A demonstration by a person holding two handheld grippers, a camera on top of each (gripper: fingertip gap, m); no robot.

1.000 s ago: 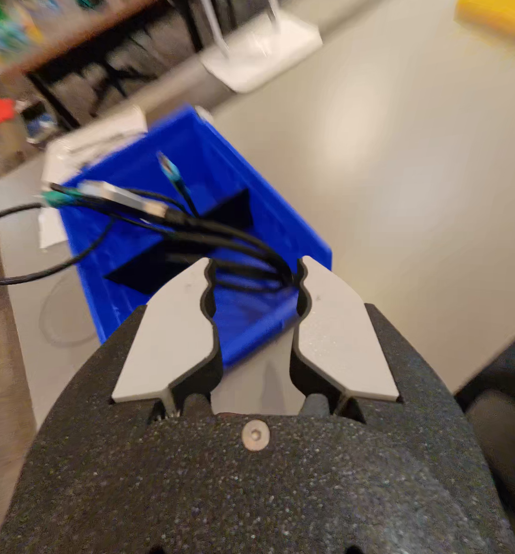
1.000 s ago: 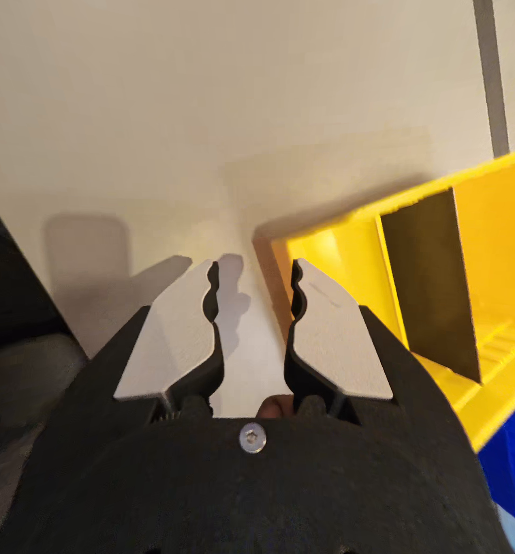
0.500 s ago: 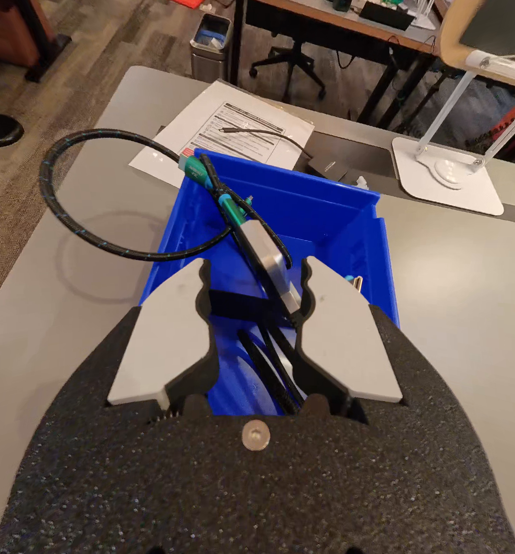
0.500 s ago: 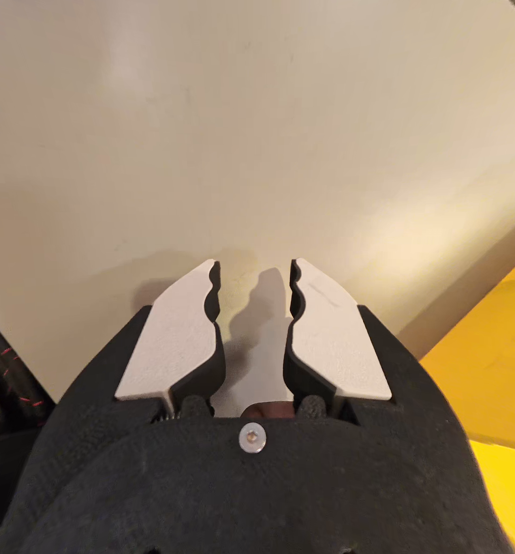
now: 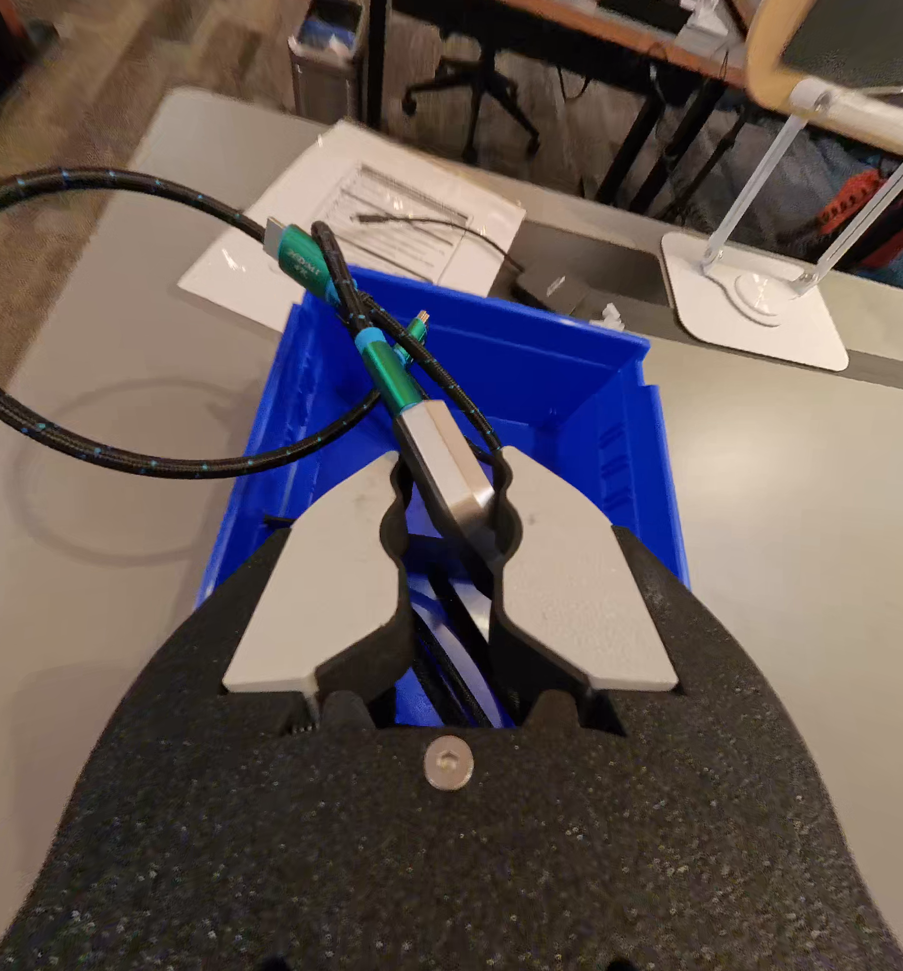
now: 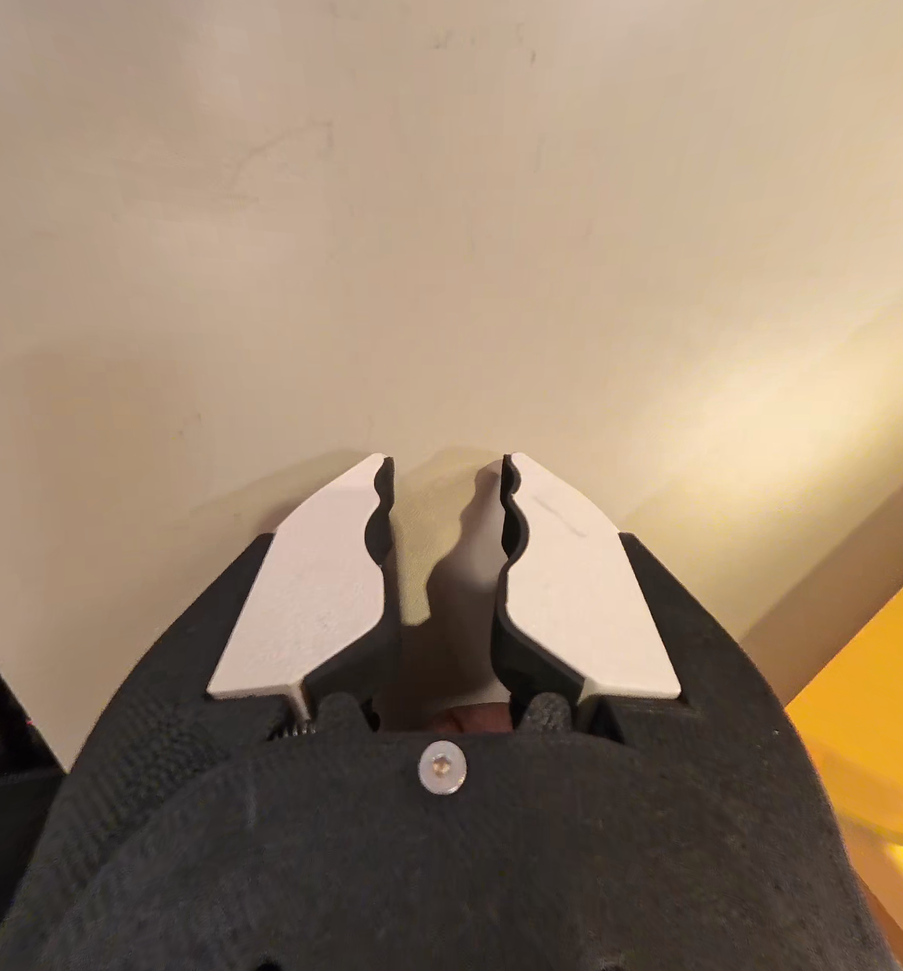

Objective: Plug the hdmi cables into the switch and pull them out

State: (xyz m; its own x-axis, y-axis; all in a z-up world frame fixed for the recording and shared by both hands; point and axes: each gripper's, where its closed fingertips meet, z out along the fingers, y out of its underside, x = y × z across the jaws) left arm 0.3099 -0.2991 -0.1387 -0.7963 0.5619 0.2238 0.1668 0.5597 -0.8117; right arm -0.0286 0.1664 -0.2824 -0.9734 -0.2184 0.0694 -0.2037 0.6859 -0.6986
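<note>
In the left wrist view, a silver HDMI switch (image 5: pixel 447 467) lies tilted over the blue bin (image 5: pixel 554 378). A green HDMI plug (image 5: pixel 386 370) sits in its far end. A second green plug (image 5: pixel 299 257) on a black braided cable (image 5: pixel 123 460) rests on the bin's far rim, and the cable loops out over the table to the left. My left gripper (image 5: pixel 449 460) is closed in around the near end of the switch. My right gripper (image 6: pixel 448 462) is open and empty, just above bare table.
A printed sheet (image 5: pixel 386 220), a small black box (image 5: pixel 549 286) and a white lamp base (image 5: pixel 754 299) lie beyond the blue bin. A yellow bin (image 6: pixel 869 709) stands at the right gripper's right. The table's near-left edge (image 6: pixel 13 699) shows beside the right gripper. There is about 60 cm between the tips of the two grippers.
My left gripper has swung over the blue bin and its fingers have narrowed around the switch. My right gripper has shifted left of the yellow bin and narrowed slightly.
</note>
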